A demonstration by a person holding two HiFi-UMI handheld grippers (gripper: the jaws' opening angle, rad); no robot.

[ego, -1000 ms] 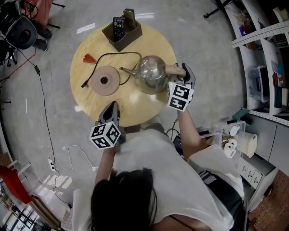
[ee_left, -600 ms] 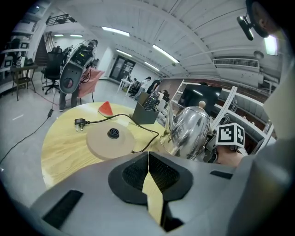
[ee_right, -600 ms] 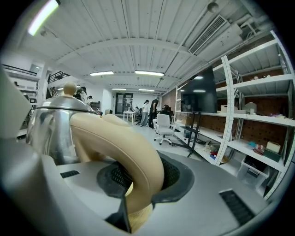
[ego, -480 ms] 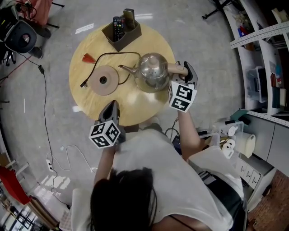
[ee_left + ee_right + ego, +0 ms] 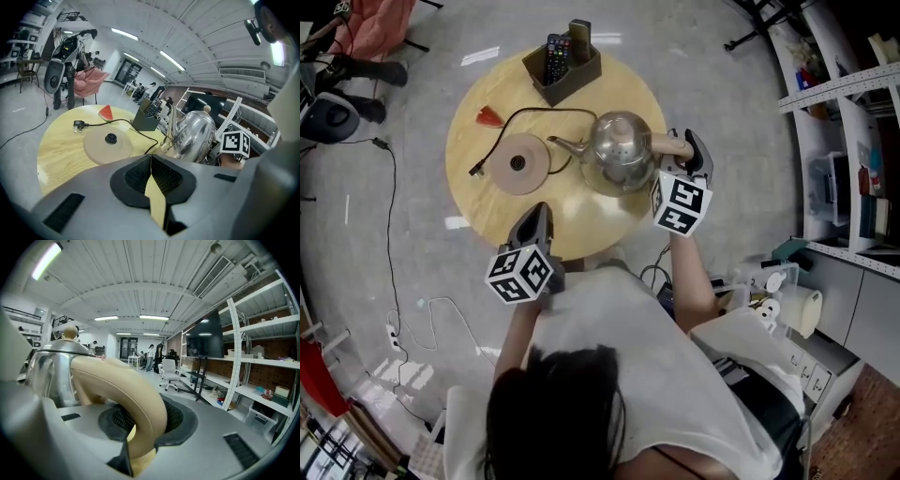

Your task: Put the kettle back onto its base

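**Head view.** We take the base as our reference; it lies flat on the round table. The kettle is to the right of the base and not on it, with its spout reaching back almost to the base's rim. The right gripper holds the kettle by its handle, on the side turned away from the base. From this steep angle we cannot tell whether the kettle's bottom touches the table. The left gripper hovers on the person's side of the base, at the table's edge, and touches nothing. A black cord loops round the far side of the base and ends in a plug just left of it. A red wedge lies beyond the plug. A dark holder with remote controls stands farther off, beyond the base and to its right.

**Left gripper view.** The two jaws meet along their pads, with nothing between them. Ahead of them the base is bare, and the kettle is to its right, its lower part hidden behind the gripper's body.

**Right gripper view.** The jaws are clamped on the beige handle, which arches up out of them towards the steel body at the left. The lid knob tops that body.
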